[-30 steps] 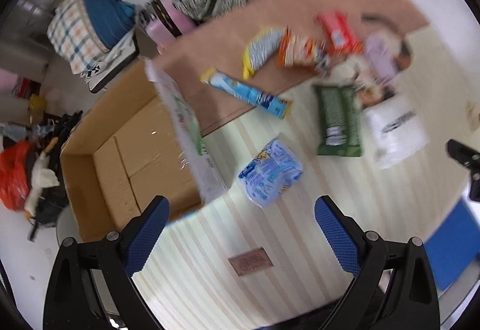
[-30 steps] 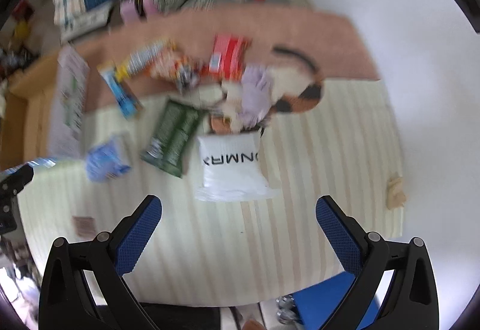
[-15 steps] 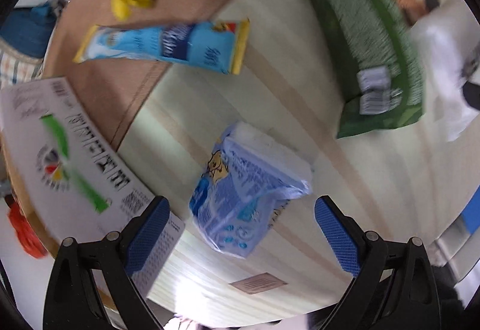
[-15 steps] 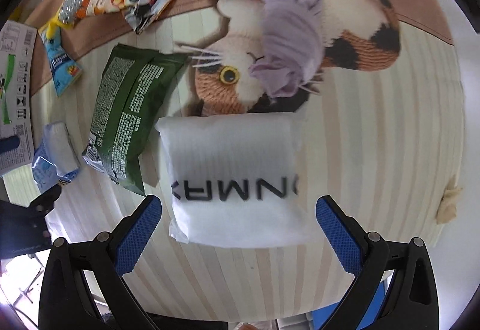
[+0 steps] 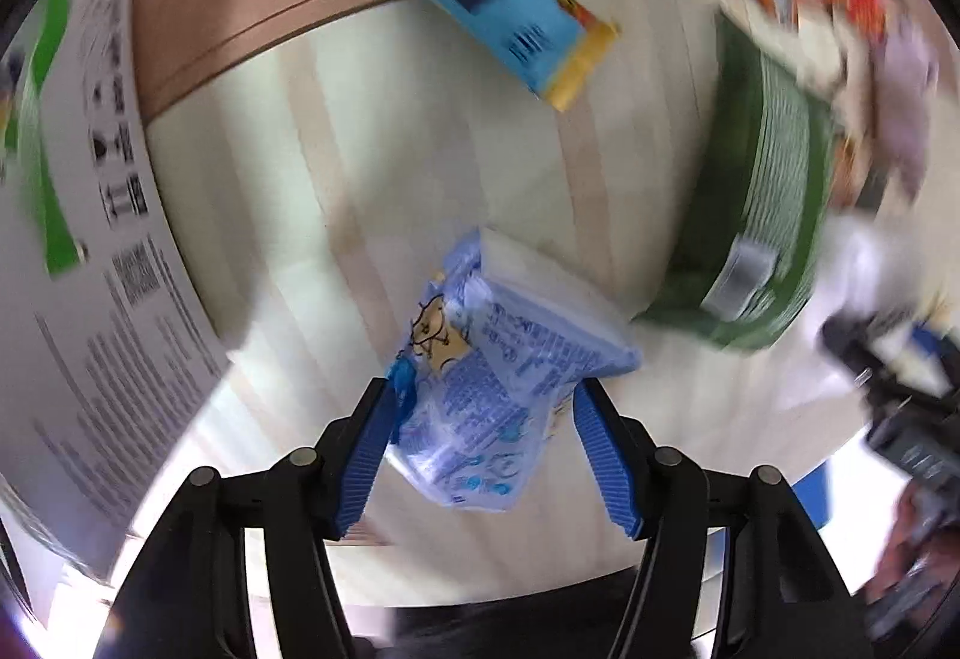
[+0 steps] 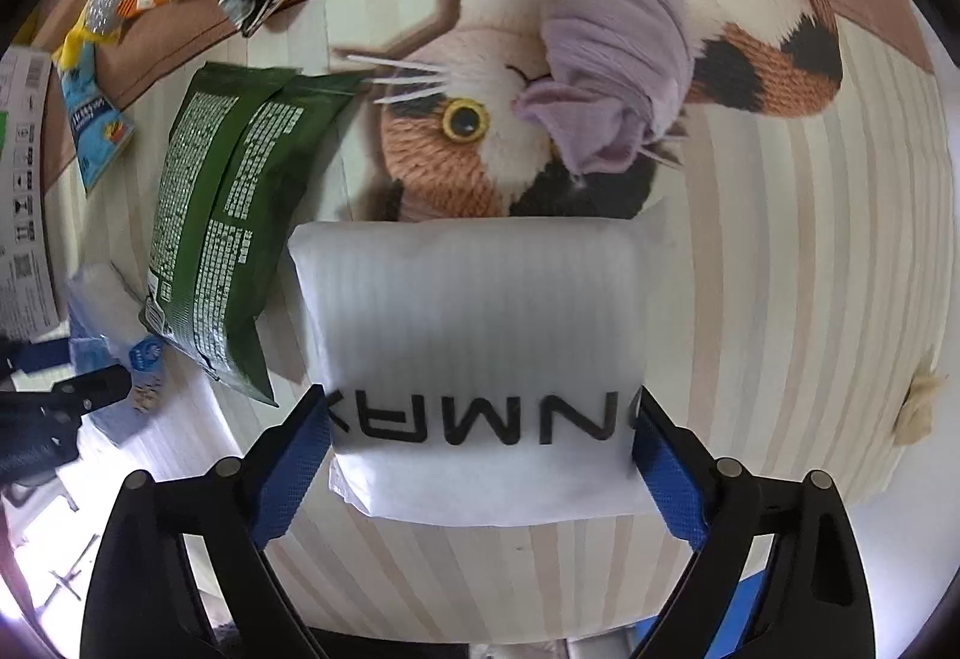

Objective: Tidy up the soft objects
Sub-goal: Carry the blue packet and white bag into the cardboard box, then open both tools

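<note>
The left wrist view is smeared with motion blur, so the print on the blue tissue pack [image 5: 504, 389] cannot be read and the snack bags along the upper right edge run together. A white box flap [image 5: 90, 215] fills the left side, cut off by the frame. At the far right the other tool shows only as a dark blur.

The left gripper [image 5: 486, 407] stands at the lower centre with its jaws about half open; they have just been closing. The tissue pack lies between the blue pads, its lower end crumpled and both pads touching its sides. Its long axis runs from lower left to upper right.

In the sharper right wrist view, the right gripper [image 6: 483, 419] has its jaws nearly full wide, and they have just been closing slightly. The white pillow pack [image 6: 474, 335] sits between them on the striped mat [image 6: 810, 263], both pads against its side edges near the black lettering, which reads upside down. It extends upward to the frame's centre, hiding part of the cat picture [image 6: 462, 143]. A green bag [image 6: 222, 221] lies just left, a lilac cloth [image 6: 612, 29] above.
</note>
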`<action>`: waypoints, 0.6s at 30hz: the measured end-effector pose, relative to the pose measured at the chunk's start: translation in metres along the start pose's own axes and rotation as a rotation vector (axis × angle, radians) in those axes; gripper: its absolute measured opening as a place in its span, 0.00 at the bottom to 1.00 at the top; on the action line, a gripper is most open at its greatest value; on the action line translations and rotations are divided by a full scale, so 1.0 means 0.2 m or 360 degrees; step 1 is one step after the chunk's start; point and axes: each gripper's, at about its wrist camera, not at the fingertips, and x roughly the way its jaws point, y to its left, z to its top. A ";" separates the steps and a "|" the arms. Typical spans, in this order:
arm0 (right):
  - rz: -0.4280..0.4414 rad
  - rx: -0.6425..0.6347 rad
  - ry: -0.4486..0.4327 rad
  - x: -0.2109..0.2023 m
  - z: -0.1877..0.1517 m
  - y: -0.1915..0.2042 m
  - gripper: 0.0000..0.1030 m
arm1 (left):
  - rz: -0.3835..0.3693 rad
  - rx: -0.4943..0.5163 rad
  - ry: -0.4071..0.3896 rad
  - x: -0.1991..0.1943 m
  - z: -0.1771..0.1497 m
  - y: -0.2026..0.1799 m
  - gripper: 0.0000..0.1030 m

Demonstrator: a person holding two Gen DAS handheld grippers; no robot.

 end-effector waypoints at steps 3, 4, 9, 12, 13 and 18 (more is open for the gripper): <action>-0.0007 -0.0011 0.0034 0.03 -0.01 -0.01 0.93 | 0.0060 0.0118 -0.0004 0.05 -0.06 -0.02 0.59; -0.0020 -0.0019 0.0045 0.05 -0.01 0.00 0.93 | 0.0160 0.0219 0.0003 0.09 -0.08 -0.06 0.59; -0.0071 0.0005 0.0048 0.19 -0.01 0.04 0.85 | 0.0350 0.0368 -0.0050 0.19 -0.16 -0.13 0.51; -0.0087 0.0009 -0.0003 0.20 -0.05 0.04 0.76 | 0.0287 0.0321 -0.0097 0.23 -0.23 -0.11 0.39; -0.0093 0.0007 -0.0020 0.20 -0.07 0.05 0.73 | 0.0277 0.0307 -0.0112 0.22 -0.24 -0.11 0.36; -0.0027 0.0072 -0.0060 0.16 -0.16 0.04 0.67 | 0.0238 0.0204 -0.0217 0.18 -0.38 -0.10 0.33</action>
